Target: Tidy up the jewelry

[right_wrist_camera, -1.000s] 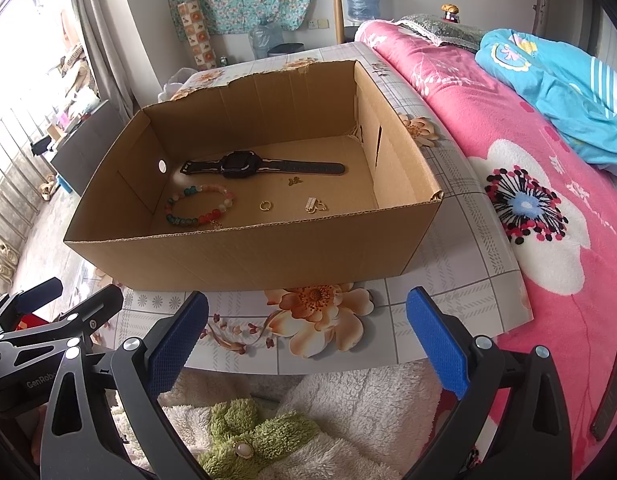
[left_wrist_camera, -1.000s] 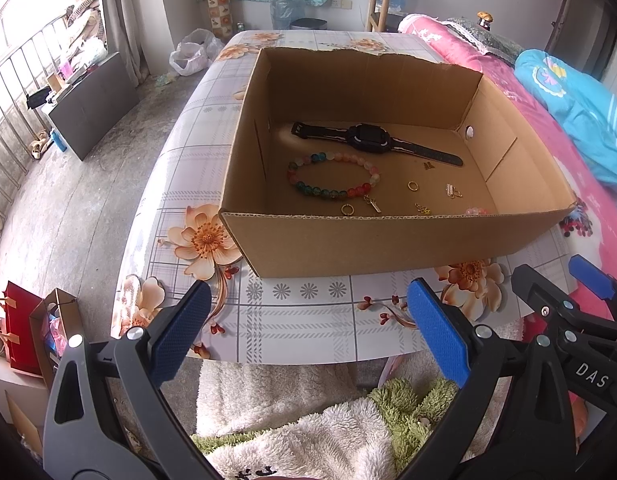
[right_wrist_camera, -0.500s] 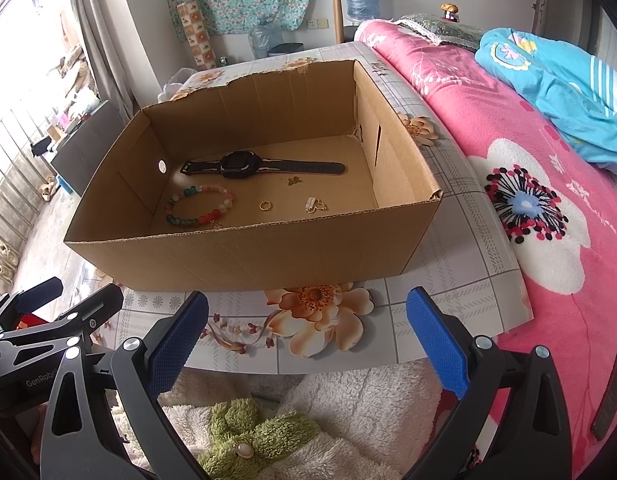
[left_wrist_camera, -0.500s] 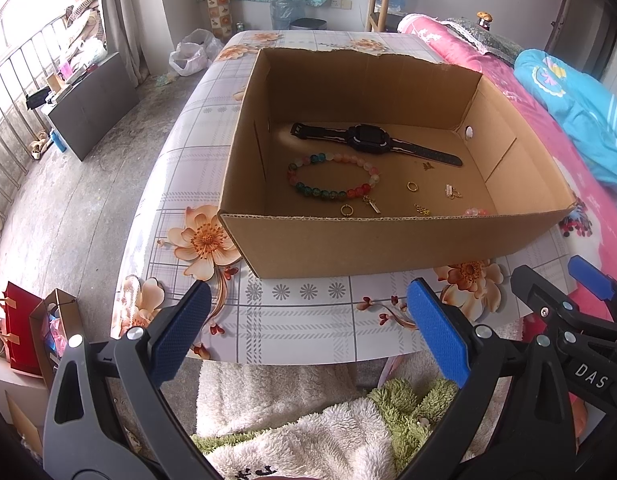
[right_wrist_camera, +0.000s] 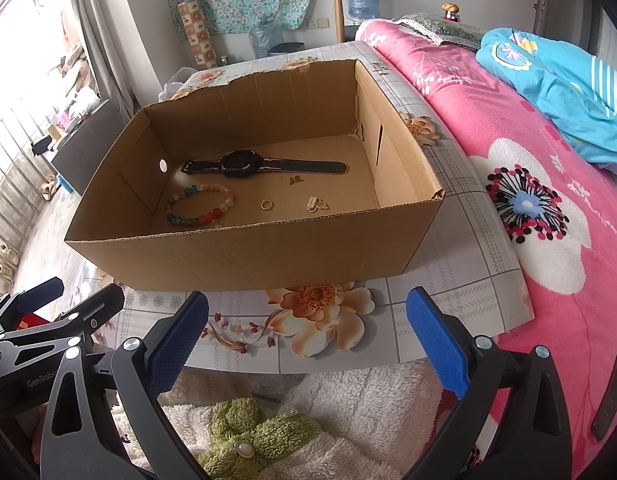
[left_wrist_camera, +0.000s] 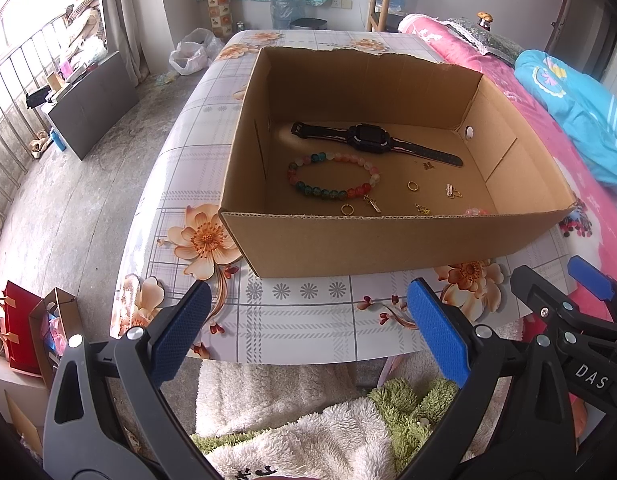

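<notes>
Showing both tools held back from the near edge of the table (left_wrist_camera: 304, 336), above a fluffy blanket (left_wrist_camera: 292, 432): the left gripper (left_wrist_camera: 308, 328) and the right gripper (right_wrist_camera: 308, 332) each stand wide open, blue pads far apart, holding nothing.

All the jewelry lies on the floor of an open cardboard box (left_wrist_camera: 388, 240) that sits on the table, well apart from both tools and behind the box's near wall. A black watch (left_wrist_camera: 368, 140) lies flat toward the far wall, strap stretched out. A bead bracelet (left_wrist_camera: 332, 176) lies just in front of it, nearer the left wall. Small gold pieces are scattered toward the near wall: a ring (left_wrist_camera: 347, 209), a second ring (left_wrist_camera: 413, 186), a charm (left_wrist_camera: 452, 191) and a tiny butterfly-shaped piece (left_wrist_camera: 429, 166). A few pink beads (left_wrist_camera: 476, 211) show against the near wall, mostly hidden.

Handling, as a judgement: the watch is probably the heaviest and stiffest item, best taken across its case or the strap just beside it. The bracelet is likely limp and will sag; pinching one or two beads on its near arc should lift it. The rings and charms are light, smooth and lie flat, so wide pads may slip; each calls for a steep approach over the near wall and a close on the piece's edges.
</notes>
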### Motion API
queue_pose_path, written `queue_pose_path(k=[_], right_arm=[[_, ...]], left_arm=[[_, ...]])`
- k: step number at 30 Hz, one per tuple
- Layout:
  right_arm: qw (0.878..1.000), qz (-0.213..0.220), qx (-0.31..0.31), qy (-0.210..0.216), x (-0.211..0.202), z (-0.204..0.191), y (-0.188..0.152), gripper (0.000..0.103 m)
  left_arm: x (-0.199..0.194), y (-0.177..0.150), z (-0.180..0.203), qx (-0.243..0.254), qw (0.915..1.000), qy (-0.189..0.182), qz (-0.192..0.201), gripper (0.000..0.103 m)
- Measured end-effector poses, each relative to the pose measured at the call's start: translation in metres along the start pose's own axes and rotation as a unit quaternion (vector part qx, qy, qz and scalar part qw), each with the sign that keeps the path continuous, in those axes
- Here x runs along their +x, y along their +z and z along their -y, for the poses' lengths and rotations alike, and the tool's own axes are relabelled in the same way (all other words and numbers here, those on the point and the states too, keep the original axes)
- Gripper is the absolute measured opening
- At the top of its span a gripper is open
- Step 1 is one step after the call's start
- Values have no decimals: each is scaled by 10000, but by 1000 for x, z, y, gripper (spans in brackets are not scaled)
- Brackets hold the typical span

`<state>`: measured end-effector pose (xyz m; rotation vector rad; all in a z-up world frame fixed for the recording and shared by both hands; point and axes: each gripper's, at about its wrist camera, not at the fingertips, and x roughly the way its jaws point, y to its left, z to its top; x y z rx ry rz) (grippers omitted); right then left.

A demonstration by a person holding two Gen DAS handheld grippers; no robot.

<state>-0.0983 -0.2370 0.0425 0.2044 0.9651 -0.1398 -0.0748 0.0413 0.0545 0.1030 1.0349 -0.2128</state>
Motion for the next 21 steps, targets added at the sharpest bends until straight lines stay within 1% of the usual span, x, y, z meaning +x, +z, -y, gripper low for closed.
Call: queue_pose_path(k=[21], right_arm=[[10000,-36,53,2,1,-1,-4,97]], left_arm=[[2,0,0,-27,10000,15,-14,95]])
